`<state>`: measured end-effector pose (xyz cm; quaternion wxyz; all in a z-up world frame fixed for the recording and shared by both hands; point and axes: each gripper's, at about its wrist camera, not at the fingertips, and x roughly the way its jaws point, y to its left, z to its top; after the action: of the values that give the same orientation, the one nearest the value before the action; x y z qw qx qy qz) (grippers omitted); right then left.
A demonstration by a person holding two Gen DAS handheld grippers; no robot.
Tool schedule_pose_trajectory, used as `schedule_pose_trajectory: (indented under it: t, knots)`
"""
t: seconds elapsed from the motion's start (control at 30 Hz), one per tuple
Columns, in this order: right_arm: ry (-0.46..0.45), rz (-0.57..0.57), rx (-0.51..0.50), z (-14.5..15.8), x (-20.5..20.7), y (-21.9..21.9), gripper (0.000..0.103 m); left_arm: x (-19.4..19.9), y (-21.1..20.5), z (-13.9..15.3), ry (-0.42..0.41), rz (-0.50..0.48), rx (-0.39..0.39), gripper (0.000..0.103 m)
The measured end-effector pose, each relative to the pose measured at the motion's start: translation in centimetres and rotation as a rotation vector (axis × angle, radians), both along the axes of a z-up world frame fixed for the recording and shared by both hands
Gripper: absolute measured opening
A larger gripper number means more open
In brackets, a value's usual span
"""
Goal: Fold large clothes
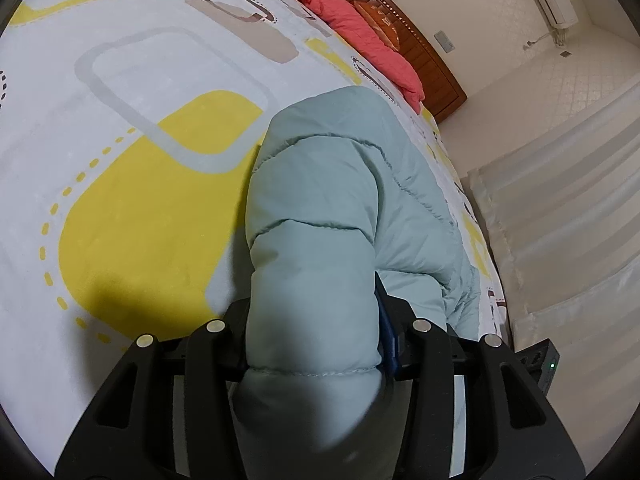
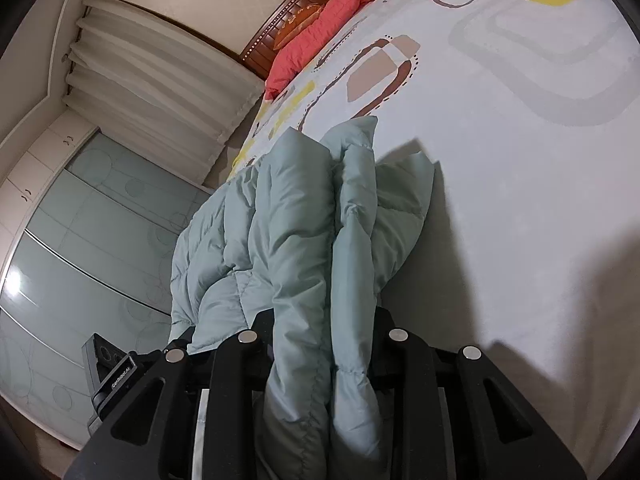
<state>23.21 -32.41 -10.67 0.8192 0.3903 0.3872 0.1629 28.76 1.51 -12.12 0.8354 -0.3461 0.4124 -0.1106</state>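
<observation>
Left hand-held gripper (image 1: 312, 344): pinching bunched edge of pale green puffer jacket (image 1: 340, 200), padding filling gap between fingers. Jacket runs forward from it, long axis straight ahead, far end resting on patterned bed cover (image 1: 120, 120).

Right hand-held gripper (image 2: 320, 344): clamped on thick gathered folds of same jacket (image 2: 288, 216), left part sagging past bed edge. Both hands equally near; next fold likely carries forward.

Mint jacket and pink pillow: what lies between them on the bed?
Only bare patterned bedsheet separates the jacket from the pillow; the right wrist view shows it.
</observation>
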Motion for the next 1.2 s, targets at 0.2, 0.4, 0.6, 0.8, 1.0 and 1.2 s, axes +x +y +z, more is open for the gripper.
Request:
schedule_pose_trajectory:
  t: [0.2, 0.4, 0.6, 0.8, 1.0, 1.2]
  knots:
    - [0.022, -0.005, -0.022, 0.7, -0.9, 0.2, 0.046, -0.1, 0.5, 0.2, 0.010, -0.001, -0.016, 0.061]
    - [0.019, -0.052, -0.030, 2.1, -0.8, -1.2, 0.065, 0.1, 2.8, 1.5, 0.002, 0.074, -0.049, 0.077]
    - [0.066, -0.090, -0.009, 2.1, 2.5, -2.6, 0.068, 2.4, 3.8, 0.7, 0.075, 0.153, -0.129, 0.077]
    - [0.141, -0.110, 0.064, -0.8, 4.3, -2.9, 0.049, 3.4, 2.8, -1.0, 0.142, 0.182, -0.163, 0.073]
    - [0.160, -0.100, 0.135, -2.8, 4.3, -3.1, 0.033, 3.8, 1.9, -1.7, 0.139, 0.166, -0.096, 0.057]
    - [0.149, -0.097, 0.108, -1.7, 2.9, -3.3, 0.047, 2.1, 2.9, -1.3, 0.125, 0.157, -0.137, 0.070]
